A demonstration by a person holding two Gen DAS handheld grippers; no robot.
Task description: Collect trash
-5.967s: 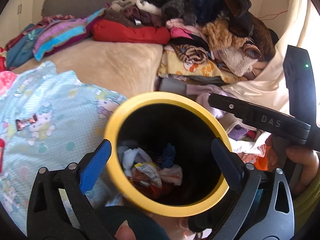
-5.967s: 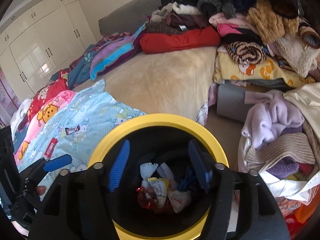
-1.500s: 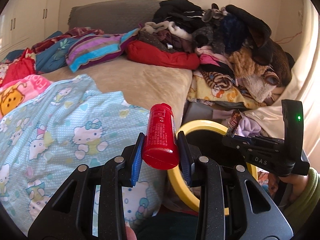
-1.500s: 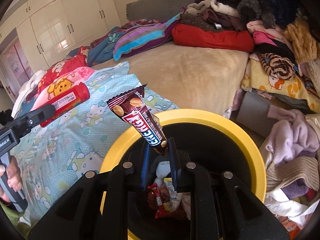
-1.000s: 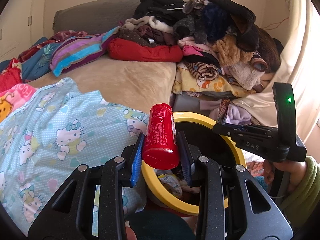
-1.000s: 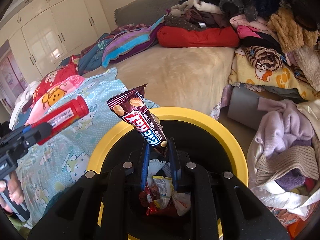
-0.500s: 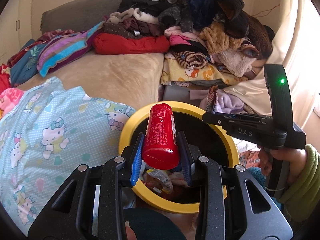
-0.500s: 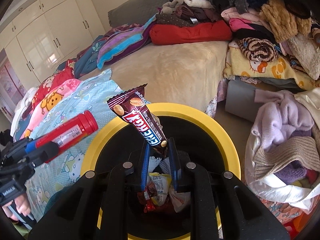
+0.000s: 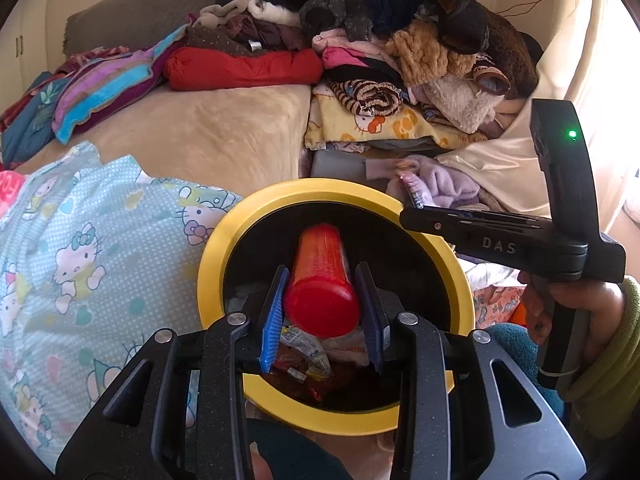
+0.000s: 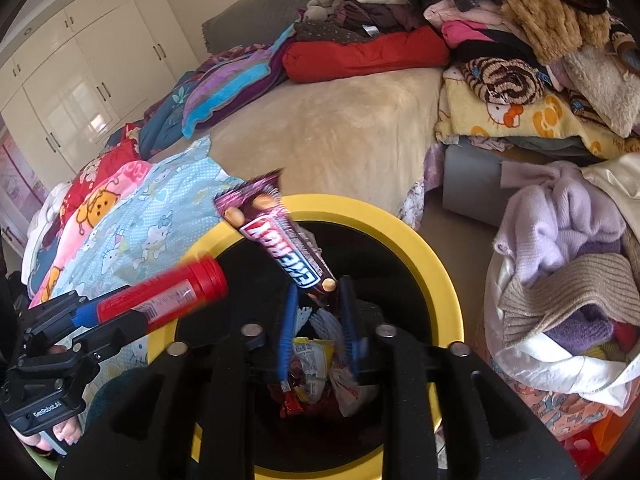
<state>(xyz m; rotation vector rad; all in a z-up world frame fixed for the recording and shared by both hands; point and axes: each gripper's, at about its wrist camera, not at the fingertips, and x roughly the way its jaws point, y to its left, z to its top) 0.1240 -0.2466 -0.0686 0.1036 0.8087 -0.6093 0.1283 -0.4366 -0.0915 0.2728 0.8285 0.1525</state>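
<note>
The left claw is clamped on a red tube, its blue pads pressing the tube's sides; the tube points out over the mouth of the yellow-rimmed bin. Its near end fills the gap between the pads, and its far end is blurred. From the right wrist view the same tube enters from 9 o'clock and reaches over the rim, smeared by motion.

The right claw is parted, and the candy bar wrapper stands tilted between its pads with the lower tip near the right pad; whether that tip touches the pad cannot be told, since both are blurred. In the left view only a sliver of this wrapper shows above the right claw's arm, at 2 o'clock from the bin.

Crumpled wrappers lie in the bin's bottom, partly hidden behind the claw bodies. The bin's near rim is cut off below. Piled clothes and a patterned sheet cover the bed.
</note>
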